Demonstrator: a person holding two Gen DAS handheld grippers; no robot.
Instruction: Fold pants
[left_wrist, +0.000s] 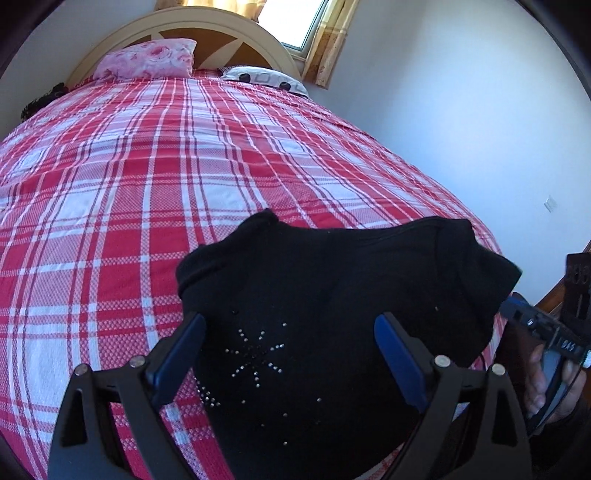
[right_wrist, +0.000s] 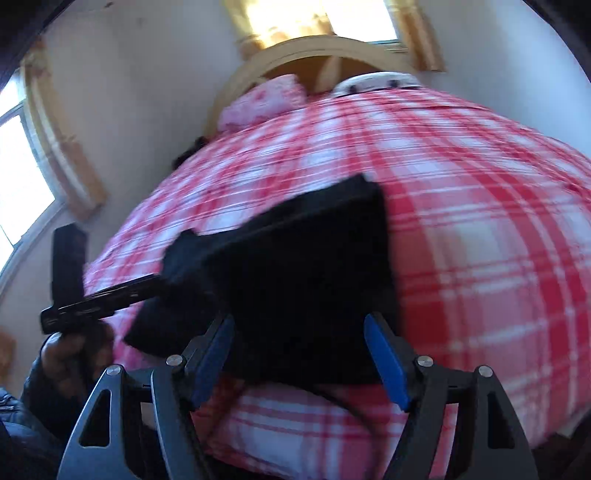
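The black pants (left_wrist: 325, 295) lie bunched in a compact, partly folded bundle near the foot edge of the bed (left_wrist: 147, 177), toward its right corner. They look like soft, light knit that would sag and slip out of shape; small studs dot the near panel. A hem or folded corner seems the best place to pinch. The left tool (left_wrist: 290, 354) hangs just over the cloth, tilted downward, blue fingers (left_wrist: 181, 354) spread wide, pinching nothing. The right tool (right_wrist: 299, 354) points down at the bundle's near edge, likewise spread and empty; that view is blurred.
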